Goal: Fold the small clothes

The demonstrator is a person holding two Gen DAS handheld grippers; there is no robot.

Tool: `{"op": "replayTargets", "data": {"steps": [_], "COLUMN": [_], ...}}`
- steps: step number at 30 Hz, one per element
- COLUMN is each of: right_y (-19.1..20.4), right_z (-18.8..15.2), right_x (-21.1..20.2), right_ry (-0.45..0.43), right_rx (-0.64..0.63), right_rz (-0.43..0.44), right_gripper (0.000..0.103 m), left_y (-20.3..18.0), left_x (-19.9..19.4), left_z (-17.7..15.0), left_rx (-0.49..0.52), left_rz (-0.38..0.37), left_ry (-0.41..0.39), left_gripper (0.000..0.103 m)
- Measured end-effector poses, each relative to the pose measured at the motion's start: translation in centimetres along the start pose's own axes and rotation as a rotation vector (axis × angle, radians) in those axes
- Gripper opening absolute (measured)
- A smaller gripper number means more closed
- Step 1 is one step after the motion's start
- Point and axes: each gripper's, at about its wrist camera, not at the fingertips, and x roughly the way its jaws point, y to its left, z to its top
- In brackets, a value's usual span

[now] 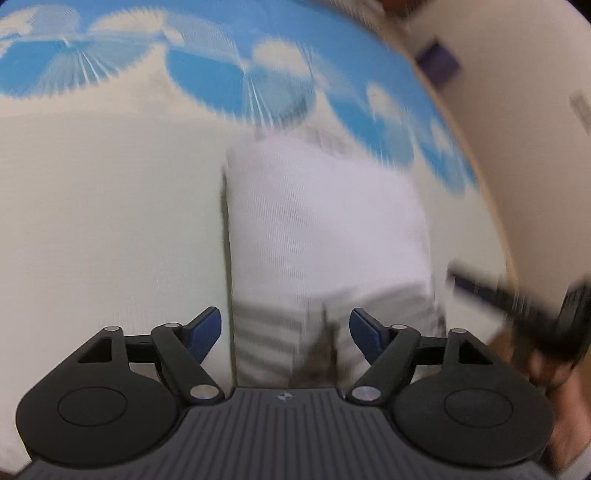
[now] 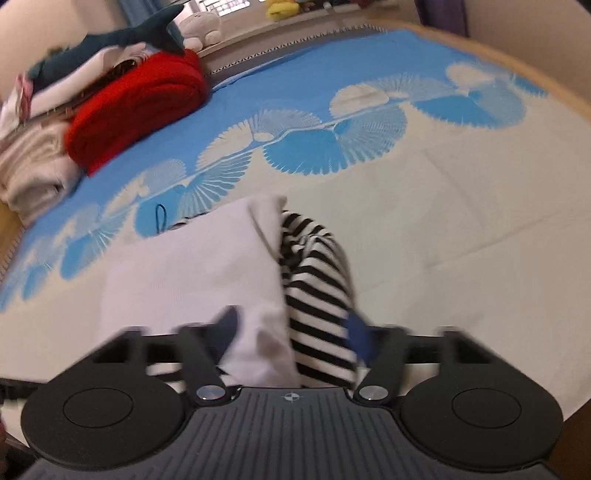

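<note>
On the bed: a cream-and-blue bedspread (image 2: 461,206) with fan-shaped prints covers the whole working surface; the blue band runs along its far part.
Garment: a small white garment (image 2: 192,266) with a black-and-white striped part (image 2: 321,295) lies folded on the cream area, near both tools; in the right wrist view the white panel sits left and the stripes hang along its right edge.
Garment, left wrist view: the same piece (image 1: 325,221) appears as a tall white block with grey-looking stripes at its near end (motion blur softens the pattern).
Left gripper (image 1: 285,330): fingers spread wide apart, blue pads on either side of the striped near edge; nothing is clamped, and contact with the cloth cannot be judged.
Right gripper (image 2: 291,332): fingers apart, the white and striped cloth lying between them; the blur hides whether the pads touch it.
Right tool seen from the left: a dark blurred shape (image 1: 517,302) at the right edge, near the garment's right side.
Far left of the bed: a red folded blanket (image 2: 140,107) rests against a beige pile (image 2: 33,166), with a dark plush shark (image 2: 122,35) on top.
Far edge: white plush toys (image 2: 199,26) beside the shark's tail.
Small detail: a thin dark loop (image 2: 160,218) lies on the bedspread just beyond the garment's far left corner.
</note>
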Motion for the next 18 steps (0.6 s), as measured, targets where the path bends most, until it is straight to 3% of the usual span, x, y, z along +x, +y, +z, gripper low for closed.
{"op": "replayTargets", "data": {"steps": [3,8,13,15,17,18], "right_y": [0.1,-0.3,-0.4,0.0,0.5,0.7], "right_z": [0.3,0.0,-0.3,-0.3,-0.2,-0.1], "right_x": [1.3,4.8,7.2,7.6,7.7,7.7], "right_ry": [0.047,0.193,0.232,0.225,0.221,0.217], "right_rx": [0.015,0.116,0.168,0.163,0.169,0.175], "right_rz": [0.0,-0.004,-0.025,-0.031,-0.003,0.006], "right_gripper": [0.075,0.082,0.081,0.069,0.042,0.037], "left_y": [1.0,3.5,4.7,4.8,4.4,4.2], "left_x": [1.4,6.9,9.7,10.5,10.7,10.5], "left_z": [2.2,3.3,3.8,3.6,3.7,3.8], "left_rx": [-0.066,-0.218,-0.307,-0.338,-0.339,-0.321], "left_rz": [-0.016,-0.078,-0.143,-0.171,-0.169,-0.162], "left_ry": [-0.044,0.05,0.065,0.068,0.06,0.053], "left_gripper": [0.085,0.09,0.09,0.087,0.081,0.077]}}
